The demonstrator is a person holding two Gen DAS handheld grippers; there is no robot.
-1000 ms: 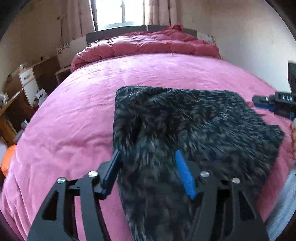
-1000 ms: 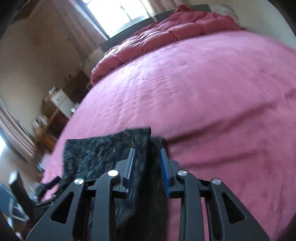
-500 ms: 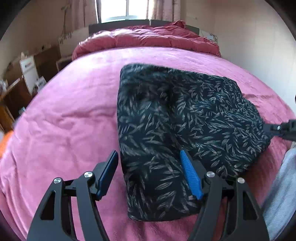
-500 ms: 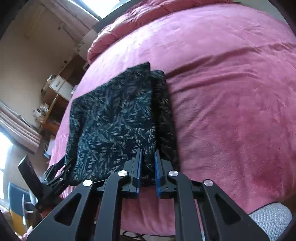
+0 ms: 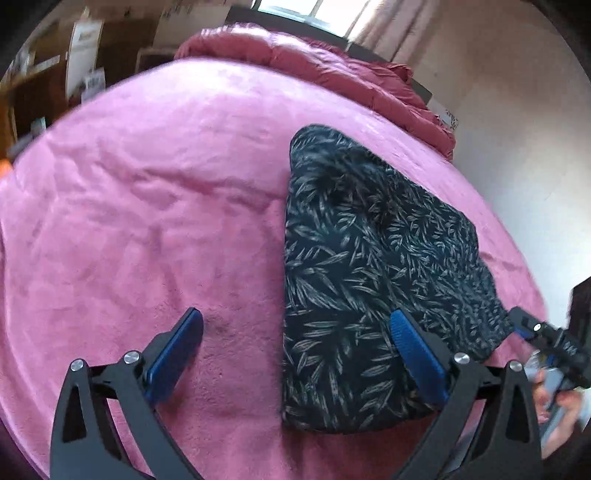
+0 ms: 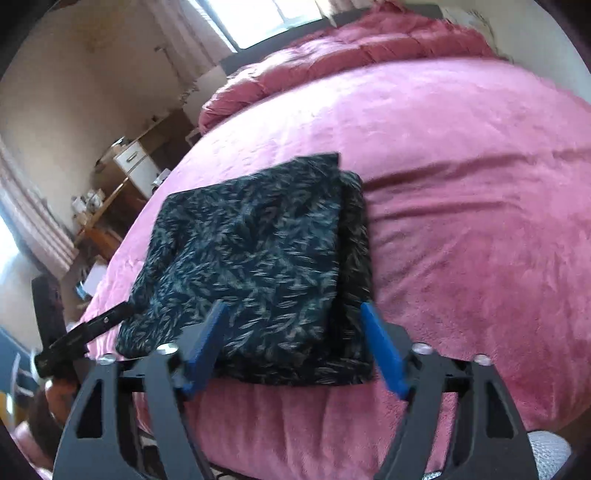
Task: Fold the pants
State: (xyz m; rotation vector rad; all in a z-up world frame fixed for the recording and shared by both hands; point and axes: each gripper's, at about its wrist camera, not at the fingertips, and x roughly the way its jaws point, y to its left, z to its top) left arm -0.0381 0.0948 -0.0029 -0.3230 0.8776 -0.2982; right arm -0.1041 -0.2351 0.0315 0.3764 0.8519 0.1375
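The pants are black with a pale leaf print. They lie folded into a thick rectangle on the pink bed. They also show in the right wrist view, near the bed's front edge. My left gripper is open and empty, above the folded pants' near left corner. My right gripper is open and empty, just above the near edge of the pants. The right gripper also shows in the left wrist view, at the pants' right corner. The left gripper shows in the right wrist view.
A rumpled red duvet lies at the head of the bed under a window. Wooden furniture and a white cabinet stand along the left wall. The bed's front edge is close below my right gripper.
My right gripper has let go of the pants' edge and opened wide. The left gripper has shifted left and stayed open. The pants now lie flat and folded.
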